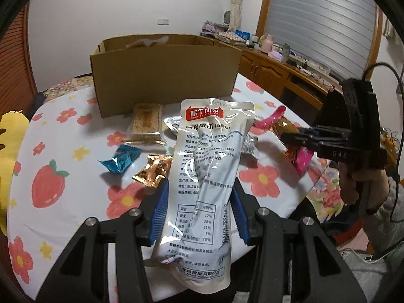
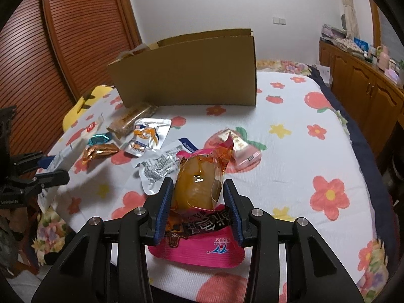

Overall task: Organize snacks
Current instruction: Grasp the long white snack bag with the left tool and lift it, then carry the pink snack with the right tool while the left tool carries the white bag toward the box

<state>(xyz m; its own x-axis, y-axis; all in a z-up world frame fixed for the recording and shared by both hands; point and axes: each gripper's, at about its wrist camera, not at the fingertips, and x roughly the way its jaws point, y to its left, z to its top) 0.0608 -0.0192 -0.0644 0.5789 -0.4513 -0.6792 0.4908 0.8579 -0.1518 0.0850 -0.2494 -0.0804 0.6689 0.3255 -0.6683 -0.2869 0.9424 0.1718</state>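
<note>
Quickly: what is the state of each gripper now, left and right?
Left gripper: closed on the silver snack pouch, held off the table.
Right gripper: closed on the pink and orange snack pack.

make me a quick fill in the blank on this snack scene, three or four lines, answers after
1. The left gripper is shut on a tall ____ pouch with a red label near its top.
2. The right gripper holds a pouch with a clear amber body and a ____ end.
3. The open cardboard ____ stands at the far side of the flowered cloth.
4. Beside the orange foil packet lies a small ____ foil packet.

Missing words: silver; pink; box; blue
</note>
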